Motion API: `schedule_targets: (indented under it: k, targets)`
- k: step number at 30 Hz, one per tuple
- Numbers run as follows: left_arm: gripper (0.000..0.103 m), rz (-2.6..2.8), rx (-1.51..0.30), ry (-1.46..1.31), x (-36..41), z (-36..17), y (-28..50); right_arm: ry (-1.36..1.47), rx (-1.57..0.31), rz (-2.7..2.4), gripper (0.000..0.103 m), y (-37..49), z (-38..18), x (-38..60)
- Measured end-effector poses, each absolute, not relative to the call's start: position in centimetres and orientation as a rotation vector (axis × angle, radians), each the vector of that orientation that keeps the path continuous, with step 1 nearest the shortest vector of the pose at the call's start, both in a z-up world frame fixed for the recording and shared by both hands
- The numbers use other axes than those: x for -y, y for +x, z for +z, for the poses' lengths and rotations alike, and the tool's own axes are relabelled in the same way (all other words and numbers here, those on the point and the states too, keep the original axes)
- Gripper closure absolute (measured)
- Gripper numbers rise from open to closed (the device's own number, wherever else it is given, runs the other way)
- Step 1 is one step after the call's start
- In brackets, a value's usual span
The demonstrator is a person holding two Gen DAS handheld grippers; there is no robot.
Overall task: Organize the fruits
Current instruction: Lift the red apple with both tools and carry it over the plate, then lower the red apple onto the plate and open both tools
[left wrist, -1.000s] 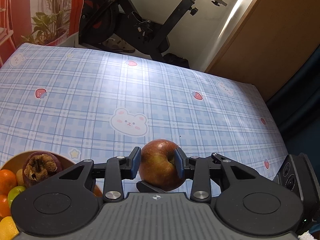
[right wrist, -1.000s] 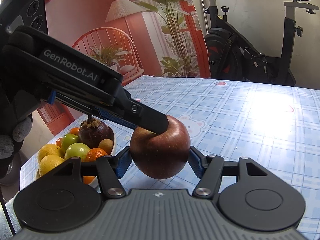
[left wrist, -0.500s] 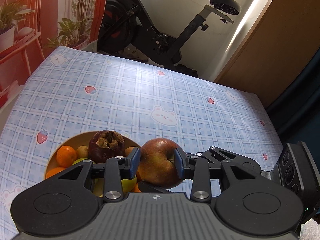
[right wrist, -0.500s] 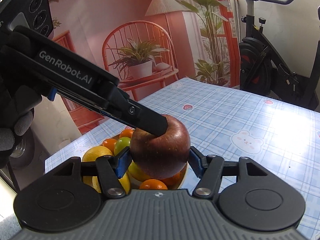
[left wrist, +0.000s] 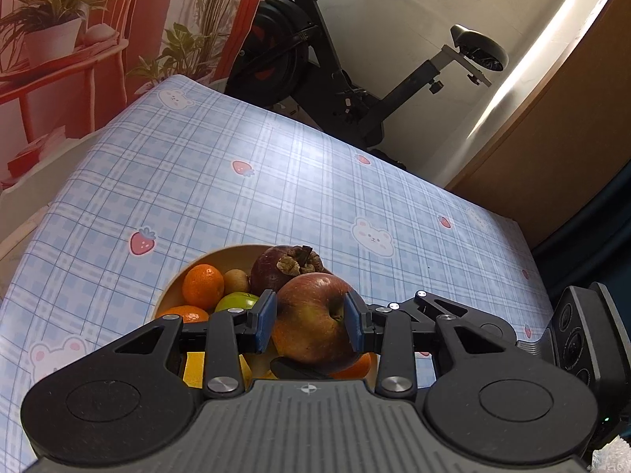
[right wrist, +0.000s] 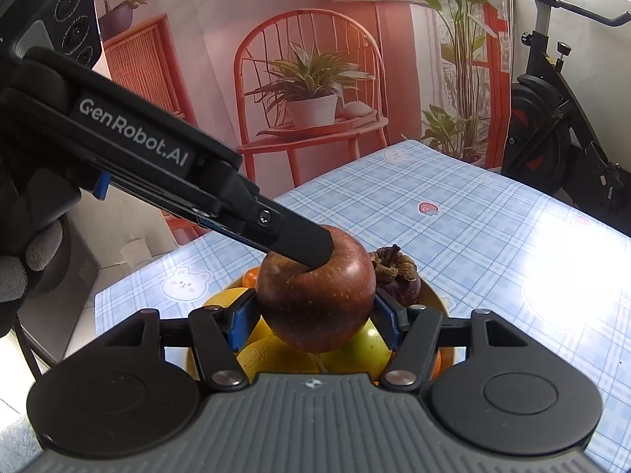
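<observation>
Where the two grippers meet: one red apple [left wrist: 313,321] is pinched from two directions at once, hanging above the bowl [left wrist: 169,295].
Left gripper [left wrist: 309,323]: jaws pinch the apple top to bottom; in the right wrist view one black finger [right wrist: 303,246] presses into the stem hollow.
Right gripper [right wrist: 315,317]: jaws pinch the apple by its flanks, a blue pad against each side.
Apple: squarely between both pairs of jaws, clear of the fruit below.
Under the jaws: the bowl on the bench [left wrist: 276,181], holding oranges [left wrist: 203,285], a green fruit [right wrist: 361,349], yellow citrus [right wrist: 276,356] and a dark mangosteen [right wrist: 396,278].
Mangosteen: just beyond the apple, past the jaw tips.
Person: a gloved hand [right wrist: 23,260] grips the left gripper.
</observation>
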State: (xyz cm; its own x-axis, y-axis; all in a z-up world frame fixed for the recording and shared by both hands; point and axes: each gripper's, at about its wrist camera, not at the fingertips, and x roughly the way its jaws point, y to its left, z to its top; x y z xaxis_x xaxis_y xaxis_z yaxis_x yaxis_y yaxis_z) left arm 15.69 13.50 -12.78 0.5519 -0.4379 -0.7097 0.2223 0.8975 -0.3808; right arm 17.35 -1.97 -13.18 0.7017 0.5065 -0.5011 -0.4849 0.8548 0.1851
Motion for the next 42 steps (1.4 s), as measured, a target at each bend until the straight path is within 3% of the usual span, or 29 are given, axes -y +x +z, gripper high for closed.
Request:
schedule_targets:
  k: [32, 42]
  targets:
    - [0.062, -0.376, -0.913, -0.294, -15.4, -13.7, 15.8, 0.002, -0.591, 0.572, 0.038, 17.8, -13.2, 0.9]
    - [0.062, -0.347, -0.885, -0.278, -15.3, -12.5, 14.9, 0.008, -0.579, 0.534, 0.032, 16.6, -12.9, 1.5]
